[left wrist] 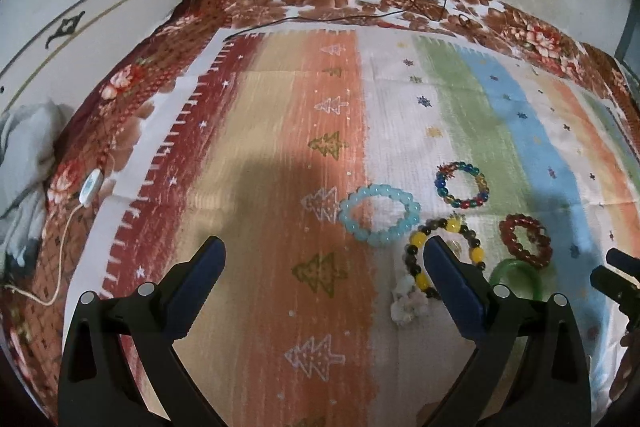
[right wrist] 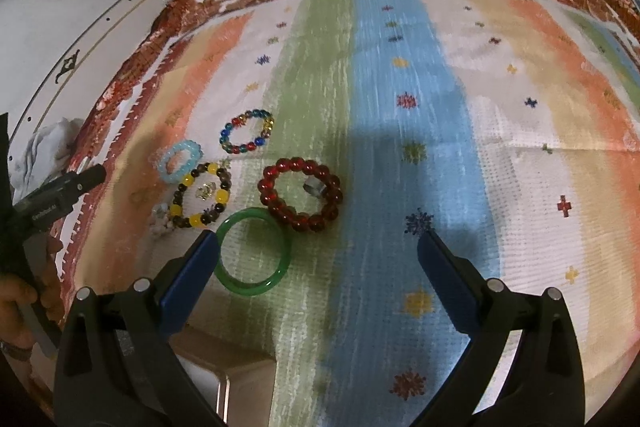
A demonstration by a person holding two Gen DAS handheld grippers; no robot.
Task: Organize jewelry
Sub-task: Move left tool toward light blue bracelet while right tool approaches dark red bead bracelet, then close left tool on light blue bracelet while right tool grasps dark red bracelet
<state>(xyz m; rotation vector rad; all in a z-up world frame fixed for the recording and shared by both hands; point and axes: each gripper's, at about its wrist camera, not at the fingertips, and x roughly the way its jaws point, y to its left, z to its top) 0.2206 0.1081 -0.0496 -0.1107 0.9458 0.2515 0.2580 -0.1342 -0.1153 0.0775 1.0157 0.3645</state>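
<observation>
1. Left wrist view: your left gripper [left wrist: 322, 259] hangs above the striped cloth [left wrist: 256, 155] with its jaws spread wide and nothing between them. The jewelry lies in a loose cluster to its right, likely laid flat so each piece can be taken on its own. The pale blue bracelet [left wrist: 379, 215] rests as a flat oval, its long axis running left to right; the yellow and dark bead bracelet [left wrist: 420, 259] sits partly behind your right-hand finger.

2. Right wrist view: your right gripper [right wrist: 318, 247] is also wide open and empty. The green bangle [right wrist: 252, 251] lies flat, just beside the left finger (round, so no direction to it). The red bracelet [right wrist: 301, 195] touches its far edge, a small ring [right wrist: 314, 187] inside it. A box corner [right wrist: 224, 379] shows below, probably the destination.
</observation>
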